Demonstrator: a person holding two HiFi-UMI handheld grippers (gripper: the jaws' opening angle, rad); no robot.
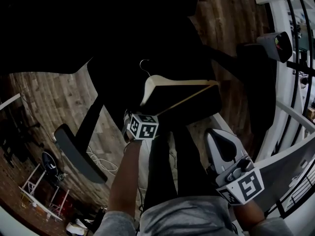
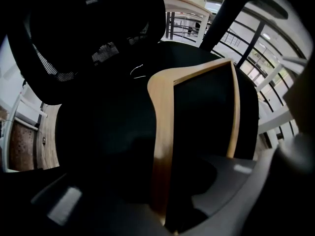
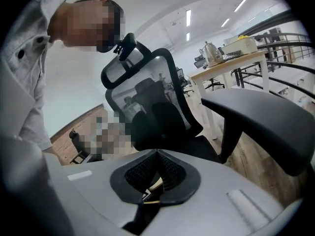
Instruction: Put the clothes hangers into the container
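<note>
- Two jaws of our left gripper [image 2: 165,214] look pinched on one wooden arm of the hanger [image 1: 149,90], held part open at the wood's width.
- From that grip the hanger's long axis runs away across the seat [image 1: 197,109] toward its right side, hook toward the seat's back.
- Our right gripper [image 1: 215,136] hangs closed and empty off the seat's near right corner, well apart from the hanger, so the left is nearer.
- No container shows; we judge a lift comes next.
</note>
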